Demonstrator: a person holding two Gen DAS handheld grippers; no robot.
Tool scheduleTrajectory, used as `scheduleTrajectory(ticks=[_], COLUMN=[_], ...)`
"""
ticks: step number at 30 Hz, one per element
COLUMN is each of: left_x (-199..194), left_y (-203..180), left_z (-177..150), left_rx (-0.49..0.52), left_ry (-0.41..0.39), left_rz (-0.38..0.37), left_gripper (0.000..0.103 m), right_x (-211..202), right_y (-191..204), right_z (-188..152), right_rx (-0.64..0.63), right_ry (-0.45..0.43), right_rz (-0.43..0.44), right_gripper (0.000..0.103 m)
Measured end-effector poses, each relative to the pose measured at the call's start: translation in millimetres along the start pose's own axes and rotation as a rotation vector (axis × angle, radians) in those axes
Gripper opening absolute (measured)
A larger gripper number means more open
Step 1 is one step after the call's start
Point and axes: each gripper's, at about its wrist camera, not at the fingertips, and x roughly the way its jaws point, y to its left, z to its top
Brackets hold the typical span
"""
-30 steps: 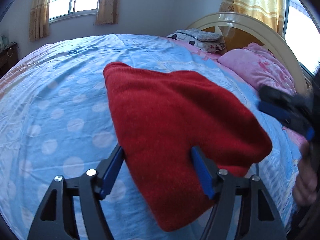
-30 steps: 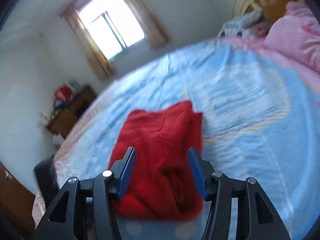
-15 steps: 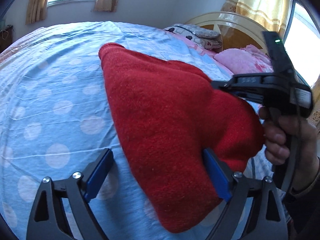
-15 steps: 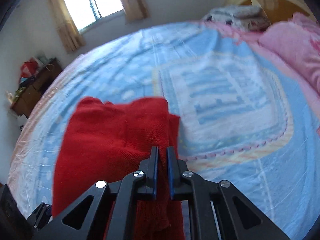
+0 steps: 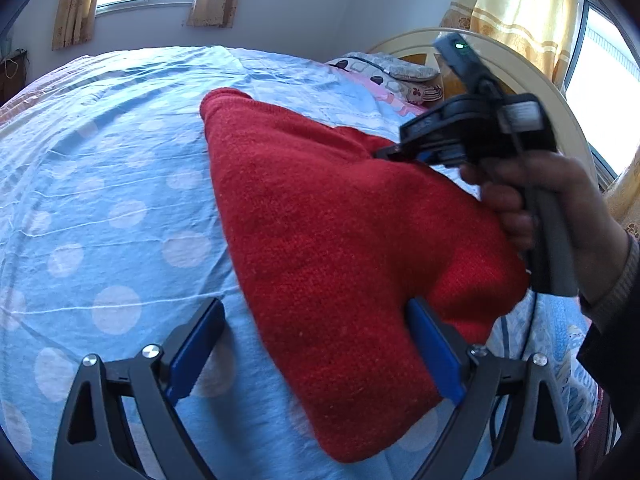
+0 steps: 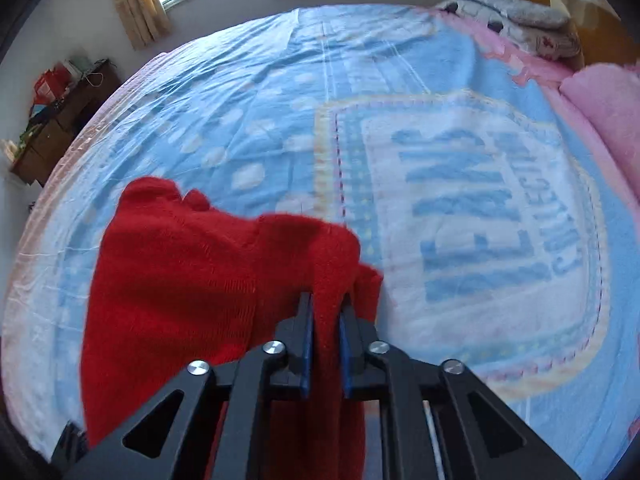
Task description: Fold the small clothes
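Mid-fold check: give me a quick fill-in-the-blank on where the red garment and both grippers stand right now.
1. The right gripper is shut on the ____ knit garment.
2. The left gripper has jaws standing ____.
3. The garment lies on a blue bedsheet printed with pale ____.
4. The pillow near the headboard is ____.

Missing words: red; open; dots; pink

Red sweater [image 6: 172, 292] near end cut off by lower edge, hidden behind right gripper [image 6: 326, 312]; dresser clutter [image 6: 56, 80] far left too small to tell.
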Motion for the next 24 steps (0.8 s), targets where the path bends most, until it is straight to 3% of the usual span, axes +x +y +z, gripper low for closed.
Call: scheduleTrajectory(ticks=[3, 8, 9, 12, 15, 18, 22, 24], left_x=[0, 2, 2, 2, 1, -1, -5, -9], left_y=[0, 2, 2, 3, 3, 2, 5, 11], left_z=[0, 1, 1, 2, 2, 1, -1, -1], left_rx=[0.005, 0.004, 0.002, -0.002, -0.005, -0.008, -0.024, -0.055], left_ry=[0.004, 0.009, 0.009, 0.007, 0.006, 0.004, -0.007, -0.025], left_rz=[0.000, -0.003, -0.003, -0.007, -0.008, -0.008, -0.022, -0.055], left_gripper=[0.098, 0.100, 0.101, 0.101, 0.101, 0.102, 0.103, 0.103], right_x=[6, -4, -14, -59, -102, -113, -86, -84], right_y=[1, -2, -2, 2, 16, 33, 29, 16], right_z=[7, 1, -3, -22, -52, -82, -117, -127], right_rx=[-0.012, -0.046, -0.052, -0.074, -0.146, -0.236, -0.251, -0.218], right_ry=[-0.029, -0.075, -0.098, -0.215, -0.289, -0.253, -0.153, -0.183], right_rz=[-0.071, -0.066, -0.050, 0.002, 0.142, 0.247, 0.174, 0.209], right_gripper=[0.007, 0.010, 0.017, 0.020, 0.029, 0.032, 0.031, 0.031])
